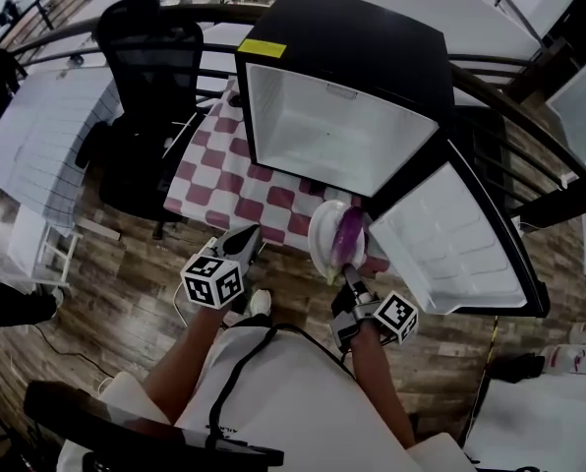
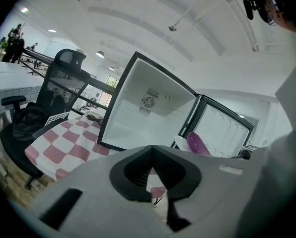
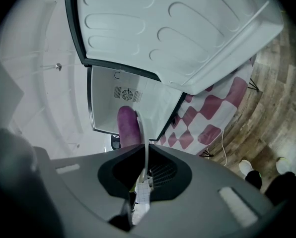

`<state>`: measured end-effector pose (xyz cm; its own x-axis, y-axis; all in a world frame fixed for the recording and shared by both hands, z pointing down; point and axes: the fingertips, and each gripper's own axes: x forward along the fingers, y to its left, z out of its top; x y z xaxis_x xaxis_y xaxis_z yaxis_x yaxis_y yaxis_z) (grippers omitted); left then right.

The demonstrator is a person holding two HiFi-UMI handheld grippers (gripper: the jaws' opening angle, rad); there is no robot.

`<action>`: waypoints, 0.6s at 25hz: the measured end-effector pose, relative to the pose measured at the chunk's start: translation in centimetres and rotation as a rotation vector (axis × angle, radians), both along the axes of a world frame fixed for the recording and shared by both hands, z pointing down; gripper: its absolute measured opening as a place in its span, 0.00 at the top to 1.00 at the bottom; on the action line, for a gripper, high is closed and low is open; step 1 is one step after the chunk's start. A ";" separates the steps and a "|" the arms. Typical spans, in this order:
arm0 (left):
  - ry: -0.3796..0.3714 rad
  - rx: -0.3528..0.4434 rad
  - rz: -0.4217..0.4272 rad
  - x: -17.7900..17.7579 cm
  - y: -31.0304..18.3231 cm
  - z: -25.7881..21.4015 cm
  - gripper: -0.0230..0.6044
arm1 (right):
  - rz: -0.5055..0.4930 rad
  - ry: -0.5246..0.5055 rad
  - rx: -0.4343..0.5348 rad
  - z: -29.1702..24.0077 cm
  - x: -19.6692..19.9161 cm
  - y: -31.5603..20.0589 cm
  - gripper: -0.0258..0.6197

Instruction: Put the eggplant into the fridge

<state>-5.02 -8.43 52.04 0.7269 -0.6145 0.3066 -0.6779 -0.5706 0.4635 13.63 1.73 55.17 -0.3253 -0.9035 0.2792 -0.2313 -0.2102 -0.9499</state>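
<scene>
A purple eggplant (image 1: 349, 232) lies on a white plate (image 1: 324, 236) held just in front of the open black fridge (image 1: 372, 47). My right gripper (image 1: 350, 275) is shut on the plate's near rim. In the right gripper view the plate's rim (image 3: 144, 138) runs edge-on between the jaws of that gripper (image 3: 140, 182), with the eggplant (image 3: 128, 125) beside it. My left gripper (image 1: 246, 239) hovers to the left at the table's front edge, shut and holding nothing. In the left gripper view the eggplant (image 2: 198, 144) shows to the right of the white fridge interior (image 2: 148, 113).
The fridge stands on a table with a pink and white checked cloth (image 1: 224, 180). Its door (image 1: 450, 244) swings open to the right, close to the plate. A black office chair (image 1: 150, 57) is at the table's left. Wooden floor lies below.
</scene>
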 end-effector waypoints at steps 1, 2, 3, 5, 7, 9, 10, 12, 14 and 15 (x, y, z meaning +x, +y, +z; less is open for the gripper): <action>0.000 -0.002 0.003 -0.1 -0.6 0.1 0.96 | 0.003 0.002 -0.002 0.1 -0.1 -0.5 0.91; 0.000 -0.004 0.006 -0.3 -1.2 0.2 0.96 | 0.007 0.004 -0.004 0.1 -0.2 -1.1 0.91; -0.001 -0.006 0.009 -0.4 -1.9 0.2 0.96 | 0.012 0.005 -0.005 0.2 -0.3 -1.6 0.91; -0.001 -0.007 0.015 -0.7 -3.0 0.2 0.96 | 0.021 0.008 -0.005 0.1 -0.5 -2.6 0.91; 0.000 -0.006 0.022 -0.8 -4.1 0.1 0.96 | 0.027 0.012 -0.004 0.0 -0.6 -3.6 0.91; 0.000 -0.004 0.030 -1.1 -5.2 0.1 0.96 | 0.031 0.017 0.001 -0.1 -0.9 -4.7 0.91; -0.001 -0.003 0.035 -1.3 -5.7 0.2 0.96 | 0.034 0.017 0.005 -0.2 -1.0 -5.2 0.91; -0.002 -0.004 0.043 -1.5 -6.8 0.4 0.96 | 0.043 0.016 0.009 -0.2 -1.3 -6.2 0.91; -0.001 -0.006 0.050 -1.6 -7.8 0.6 0.96 | 0.051 0.017 0.011 -0.2 -1.5 -7.2 0.91; -0.001 -0.006 0.055 -1.7 -8.4 0.7 0.96 | 0.053 0.019 0.011 -0.1 -1.6 -7.8 0.91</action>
